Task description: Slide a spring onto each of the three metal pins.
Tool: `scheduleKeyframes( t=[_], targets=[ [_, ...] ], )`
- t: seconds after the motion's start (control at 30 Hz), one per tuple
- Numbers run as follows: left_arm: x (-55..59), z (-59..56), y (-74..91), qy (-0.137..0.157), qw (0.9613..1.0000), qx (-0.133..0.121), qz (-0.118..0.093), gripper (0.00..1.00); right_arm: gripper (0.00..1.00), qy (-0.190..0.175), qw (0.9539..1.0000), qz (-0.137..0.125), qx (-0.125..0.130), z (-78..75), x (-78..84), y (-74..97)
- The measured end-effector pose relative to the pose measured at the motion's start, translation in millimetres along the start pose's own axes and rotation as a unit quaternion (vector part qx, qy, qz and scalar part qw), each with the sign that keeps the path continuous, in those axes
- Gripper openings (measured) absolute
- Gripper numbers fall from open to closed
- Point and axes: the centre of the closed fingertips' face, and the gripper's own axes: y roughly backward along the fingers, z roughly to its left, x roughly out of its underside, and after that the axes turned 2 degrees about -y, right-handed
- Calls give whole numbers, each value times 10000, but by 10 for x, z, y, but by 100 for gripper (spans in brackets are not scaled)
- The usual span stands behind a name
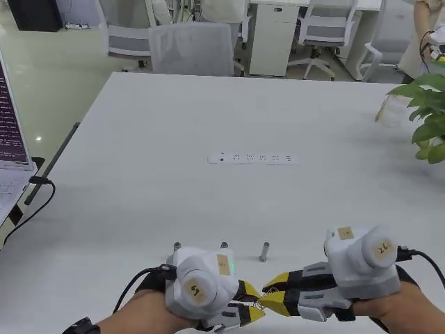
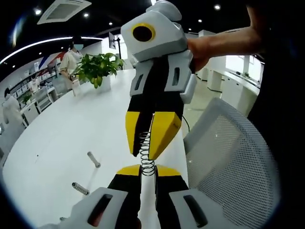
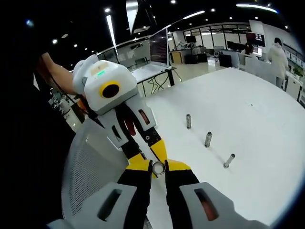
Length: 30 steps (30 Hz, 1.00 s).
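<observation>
Grips one spring (image 2: 147,152) tip to tip, left gripper (image 2: 148,170) and right gripper (image 3: 158,168) both narrowed on it, likely to straighten it for the pins (image 1: 224,245) nearby.

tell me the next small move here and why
Probably open the left hand-held gripper so the right hand-held gripper can carry the spring: both seem clamped on it near the table edge, apart from the pins.
</observation>
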Motion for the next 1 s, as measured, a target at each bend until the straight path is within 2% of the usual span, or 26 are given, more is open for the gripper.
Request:
scheduleKeyframes(
  t=[0.13,0.33,0.5,0.7,0.87,0.93,1.0],
  targets=[
    [-170,83,52,195,9992,-114,-316,2,8,323,9993,160,-26,-18,-110,99],
    [-307,112,66,145,9986,-171,-472,2,9,799,9956,464,-121,-46,-187,196],
    [-375,116,50,81,9985,-138,-524,2,10,1328,9871,867,-225,-48,-187,267],
    [-469,114,37,18,9979,-122,-634,2,14,1654,9787,1170,-344,-73,-191,334],
    [-513,113,28,10,9974,-130,-702,2,15,2027,9665,1486,-528,-54,-206,391],
    [-525,110,24,2,9974,-119,-717,2,15,2041,9651,1541,-563,-61,-214,393],
    [-530,114,22,-17,9974,-116,-713,2,15,2131,9613,1633,-624,-63,-204,400]
  ],
)
